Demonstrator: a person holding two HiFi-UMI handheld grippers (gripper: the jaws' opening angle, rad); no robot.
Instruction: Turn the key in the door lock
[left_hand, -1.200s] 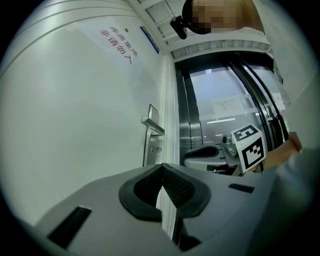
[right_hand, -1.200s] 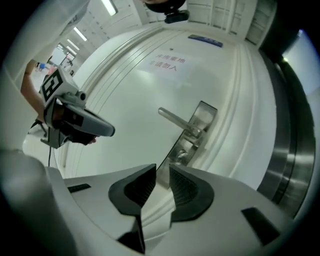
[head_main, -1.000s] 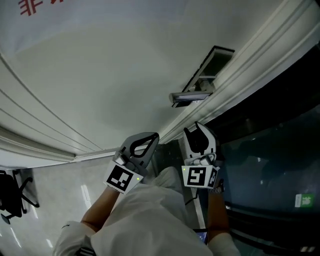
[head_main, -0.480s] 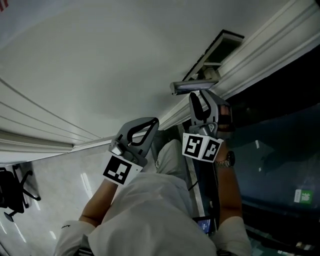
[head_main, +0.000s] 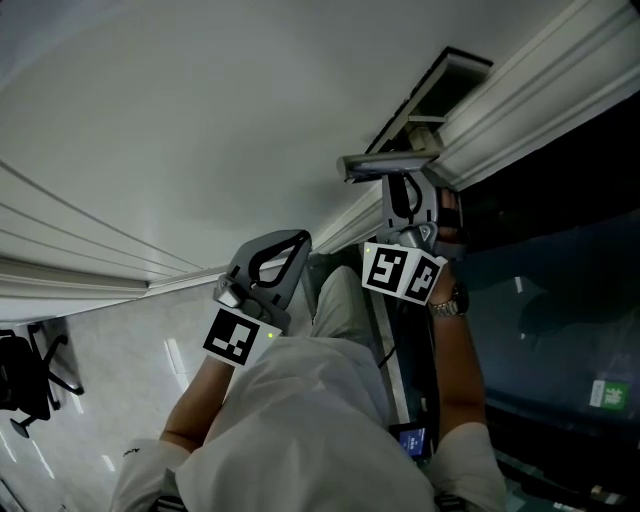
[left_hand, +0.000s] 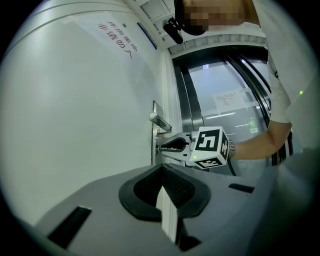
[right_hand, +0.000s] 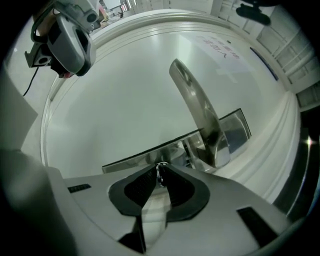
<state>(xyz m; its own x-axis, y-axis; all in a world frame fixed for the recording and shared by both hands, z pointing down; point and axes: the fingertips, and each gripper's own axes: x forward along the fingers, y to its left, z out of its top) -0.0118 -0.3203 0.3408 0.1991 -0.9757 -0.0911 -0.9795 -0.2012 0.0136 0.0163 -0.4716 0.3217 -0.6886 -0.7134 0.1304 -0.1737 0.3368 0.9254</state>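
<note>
Under the door handle (right_hand: 200, 110), at the lock plate (right_hand: 135, 161), my right claw (right_hand: 160, 169) has just been closing and now is clenched on the key (right_hand: 159, 175) stuck in the lock. My left claw (left_hand: 162, 170) is clenched on nothing, held level, back from the lock, beside the white door (head_main: 200, 120).

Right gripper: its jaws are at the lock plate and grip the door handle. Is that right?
No. In the right gripper view the right gripper's jaws, which have just been closing, grip the key, not the handle, at the lock plate.
</note>
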